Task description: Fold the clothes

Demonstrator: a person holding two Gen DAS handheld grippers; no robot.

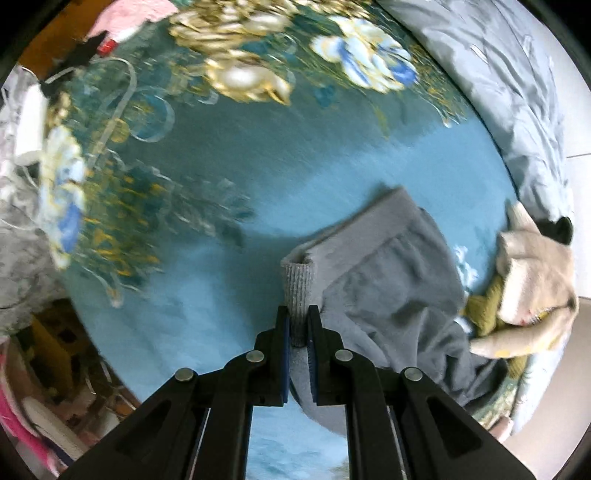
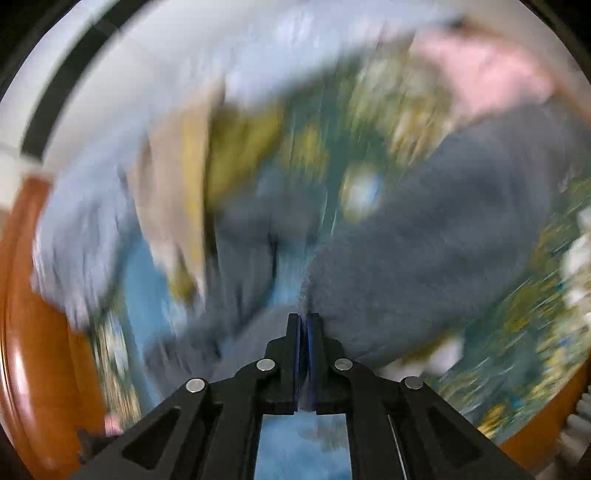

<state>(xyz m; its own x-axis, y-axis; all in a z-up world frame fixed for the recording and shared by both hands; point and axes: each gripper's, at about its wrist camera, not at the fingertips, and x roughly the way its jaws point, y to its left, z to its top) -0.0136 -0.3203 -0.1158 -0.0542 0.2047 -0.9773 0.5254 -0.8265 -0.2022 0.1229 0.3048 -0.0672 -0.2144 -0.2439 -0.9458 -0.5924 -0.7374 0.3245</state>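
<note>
A grey garment (image 1: 388,280) lies on a teal floral bedspread (image 1: 229,155) in the left wrist view, right of centre. My left gripper (image 1: 298,325) is shut on its ribbed cuff (image 1: 297,284), which stands up between the fingers. In the right wrist view, heavily blurred, my right gripper (image 2: 304,325) is shut on an edge of the same grey garment (image 2: 424,258), which spreads up and right from the tips. Details of the grip are blurred.
A cream and olive pile of clothes (image 1: 524,291) lies at the right of the bed, also blurred in the right wrist view (image 2: 192,177). A pale blue quilt (image 1: 509,85) bunches at the far right. A wooden bed frame (image 2: 33,325) edges the mattress. Pink cloth (image 1: 129,14) lies top left.
</note>
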